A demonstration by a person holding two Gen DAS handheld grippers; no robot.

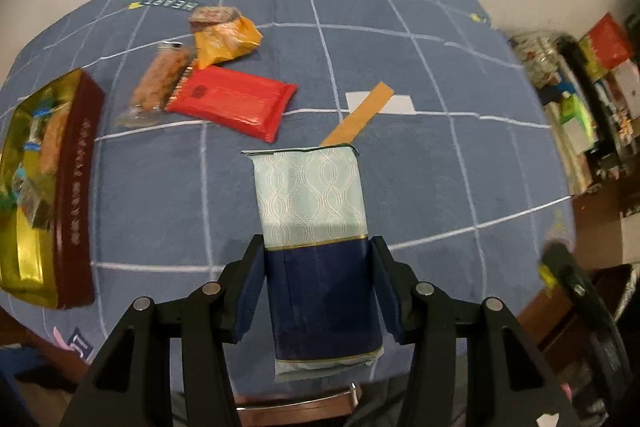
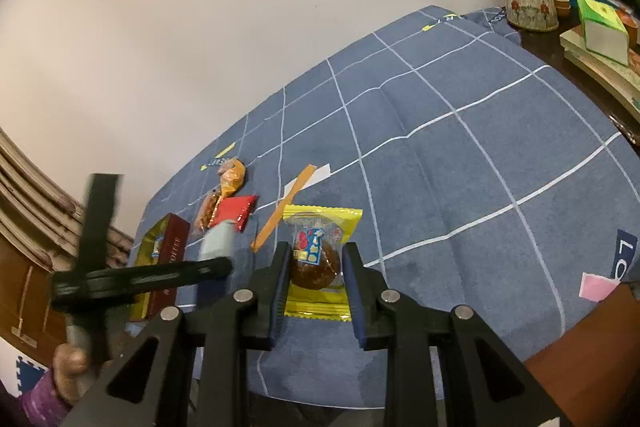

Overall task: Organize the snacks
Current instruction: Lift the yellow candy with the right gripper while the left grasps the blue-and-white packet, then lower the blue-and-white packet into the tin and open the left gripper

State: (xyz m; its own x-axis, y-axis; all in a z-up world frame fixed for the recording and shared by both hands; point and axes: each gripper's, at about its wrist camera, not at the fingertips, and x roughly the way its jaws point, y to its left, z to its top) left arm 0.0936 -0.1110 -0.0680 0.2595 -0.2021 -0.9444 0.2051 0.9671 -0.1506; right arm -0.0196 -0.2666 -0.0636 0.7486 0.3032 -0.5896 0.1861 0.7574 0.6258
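Left wrist view: the left gripper (image 1: 318, 283) points steeply down, its jaws part-way closed and pressing both sides of a navy-and-mint pack (image 1: 316, 247), which it holds clear of the blue checked cloth (image 1: 440, 155). Beyond the pack lie an orange strip (image 1: 360, 117) across a white slip (image 1: 400, 103), a red pack (image 1: 236, 103), a clear-wrapped bar (image 1: 160, 83) touching the red pack's left end, and a crumpled orange bag (image 1: 224, 41) behind the bar. At the cloth's left edge stands a maroon box (image 1: 72, 187) with a gold lining, several wrapped snacks inside it; their kinds are too blurred to tell.

Right wrist view: the right gripper (image 2: 314, 287) has its jaws drawn close on a yellow-edged pack (image 2: 320, 259) holding a round brown cake; the pack appears to rest on the cloth (image 2: 460, 167). To its left the other gripper (image 2: 140, 275) shows as a motion-blurred dark frame, with a hand (image 2: 70, 363) and purple sleeve (image 2: 38, 401) below it. The box (image 2: 172, 243) lies beyond that frame. A teapot (image 2: 530, 3) and a green-topped carton (image 2: 604, 29) stand past the cloth's far right edge.
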